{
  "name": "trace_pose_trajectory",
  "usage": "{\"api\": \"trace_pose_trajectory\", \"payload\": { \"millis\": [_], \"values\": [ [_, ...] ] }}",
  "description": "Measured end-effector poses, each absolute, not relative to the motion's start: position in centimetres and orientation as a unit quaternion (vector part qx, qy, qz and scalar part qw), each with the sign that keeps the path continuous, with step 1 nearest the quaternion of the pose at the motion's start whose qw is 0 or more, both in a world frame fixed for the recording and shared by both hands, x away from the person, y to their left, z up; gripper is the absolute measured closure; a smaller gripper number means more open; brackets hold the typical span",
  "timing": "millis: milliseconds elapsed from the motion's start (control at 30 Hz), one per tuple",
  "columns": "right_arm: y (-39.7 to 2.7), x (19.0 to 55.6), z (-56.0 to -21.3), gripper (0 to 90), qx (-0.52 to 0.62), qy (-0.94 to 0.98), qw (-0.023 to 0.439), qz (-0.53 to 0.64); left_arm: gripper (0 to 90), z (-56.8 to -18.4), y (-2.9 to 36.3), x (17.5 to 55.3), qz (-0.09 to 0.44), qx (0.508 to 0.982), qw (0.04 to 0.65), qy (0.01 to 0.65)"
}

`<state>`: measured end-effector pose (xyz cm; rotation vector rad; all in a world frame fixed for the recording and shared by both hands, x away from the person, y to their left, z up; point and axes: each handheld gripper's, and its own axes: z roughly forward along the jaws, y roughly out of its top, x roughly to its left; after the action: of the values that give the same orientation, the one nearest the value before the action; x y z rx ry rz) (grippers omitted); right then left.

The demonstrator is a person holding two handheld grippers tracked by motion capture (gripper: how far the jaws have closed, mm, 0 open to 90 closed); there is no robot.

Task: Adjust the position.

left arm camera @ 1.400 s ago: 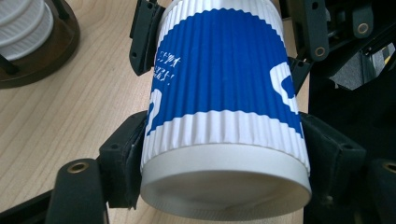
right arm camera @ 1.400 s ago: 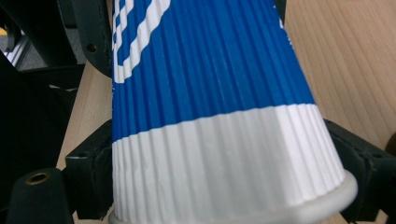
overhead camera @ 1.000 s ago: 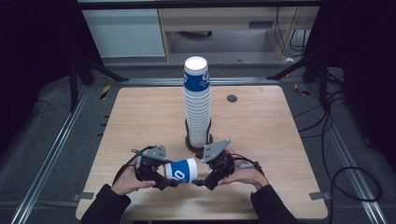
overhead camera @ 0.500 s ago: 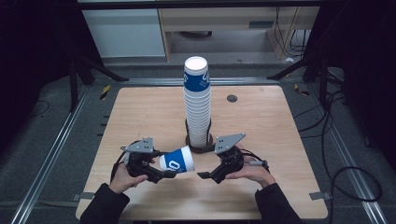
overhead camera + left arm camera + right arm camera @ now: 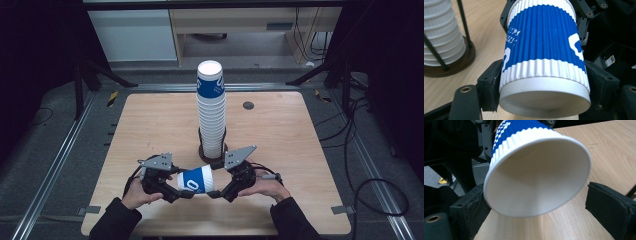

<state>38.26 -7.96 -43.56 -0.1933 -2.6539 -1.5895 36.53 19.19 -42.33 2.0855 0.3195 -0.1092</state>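
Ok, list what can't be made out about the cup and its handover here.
- Cup, high view: both grippers crowd it, hiding any pad contact.
- Cup rim, right gripper view: whether the right gripper touches it is unclear; a gap shows at one pad.
- White print on the cup, left gripper view: too blurred to read.
- Cup stack, left gripper view: cut off by the edge.

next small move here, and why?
Probably close the right gripper on the cup's open rim. The left gripper already clamps the blue-and-white cup near its base, lying sideways above the table, while the right jaws stand open around the rim, one pad clearly apart.
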Motion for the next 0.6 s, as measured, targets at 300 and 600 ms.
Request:
{"api": "trace_pose_trajectory", "payload": {
  "millis": [300, 600],
  "values": [
    [-7.41, 37.93, -43.81, 10.4, -0.045, -0.855, 0.043, -0.515, 25.0, -42.68, 18.46, 36.29, -0.059, 0.865, 0.484, 0.116],
    [-7.54, 37.88, -43.87, 15.0, -0.039, -0.856, 0.048, -0.513, 25.1, -42.76, 18.36, 36.35, -0.063, 0.868, 0.479, 0.118]
  ]
}}
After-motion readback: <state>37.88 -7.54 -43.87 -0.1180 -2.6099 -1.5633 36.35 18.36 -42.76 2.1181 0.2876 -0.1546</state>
